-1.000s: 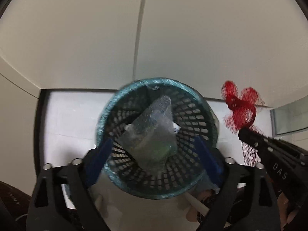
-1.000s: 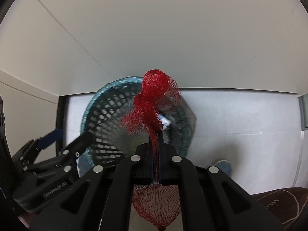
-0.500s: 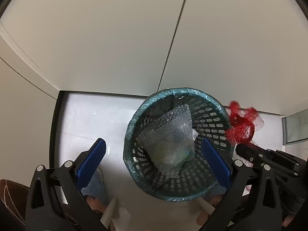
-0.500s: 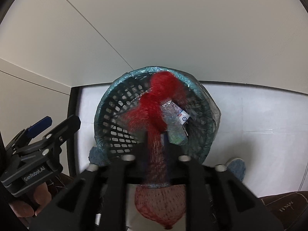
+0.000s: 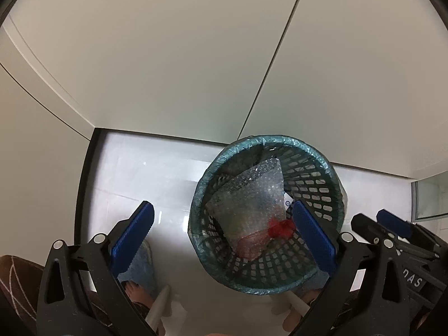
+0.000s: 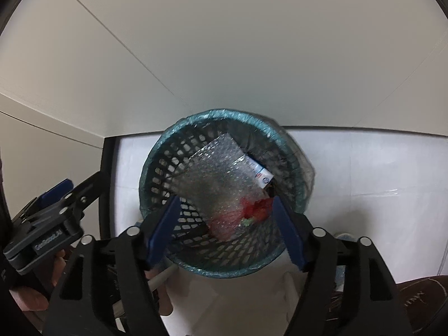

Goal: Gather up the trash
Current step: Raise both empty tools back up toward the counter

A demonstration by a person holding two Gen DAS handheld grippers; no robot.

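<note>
1. Right wrist view: right gripper (image 6: 228, 232) points down over the bin (image 6: 156, 156), its jaws just now spreading apart with nothing pressed between them.
2. Red net (image 6: 256, 207) lies inside the bin at about 4 o'clock, against the bubble wrap (image 6: 212, 173).
3. A white packet (image 6: 261, 175) sits at 2 o'clock of the wrap.
4. Left wrist view: left gripper (image 5: 221, 235) gapes wide and empty, its right pad over the bin at 4 o'clock.
5. Bin stands on the white floor (image 5: 134, 168), by the wall (image 5: 168, 56).

white tiled floor (image 5: 145, 179), beige wall panels (image 5: 179, 56), a blue slipper (image 5: 142, 271).
</note>
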